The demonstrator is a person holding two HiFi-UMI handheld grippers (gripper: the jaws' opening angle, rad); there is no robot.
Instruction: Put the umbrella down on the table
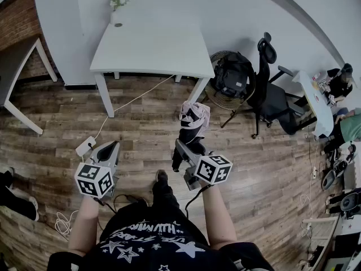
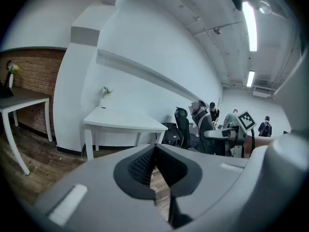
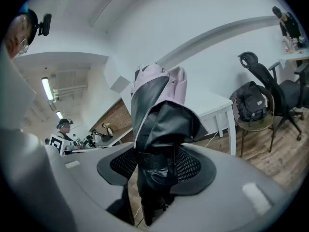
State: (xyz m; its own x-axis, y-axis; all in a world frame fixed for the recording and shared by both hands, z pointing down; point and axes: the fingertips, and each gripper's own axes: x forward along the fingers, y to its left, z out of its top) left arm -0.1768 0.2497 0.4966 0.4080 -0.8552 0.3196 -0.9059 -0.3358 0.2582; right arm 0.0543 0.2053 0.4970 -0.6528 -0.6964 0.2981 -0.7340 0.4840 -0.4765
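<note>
My right gripper (image 1: 184,151) is shut on a folded umbrella (image 1: 192,122) of black and pale pink cloth, held upright above the wooden floor. In the right gripper view the umbrella (image 3: 159,111) fills the gap between the pads and rises above my right gripper (image 3: 157,167). My left gripper (image 1: 110,147) is at the lower left with its jaws together and nothing in them; the left gripper view shows my left gripper (image 2: 155,167) the same way. The white table (image 1: 149,48) stands ahead by the wall, well beyond both grippers; the same white table (image 2: 123,121) shows in the left gripper view.
A small vase of flowers (image 1: 116,9) stands at the table's far left corner. A black backpack (image 1: 232,75) on a round chair and an office chair (image 1: 269,92) stand right of it. A power strip (image 1: 85,147) with cable lies on the floor. Another table (image 1: 12,66) is at the left.
</note>
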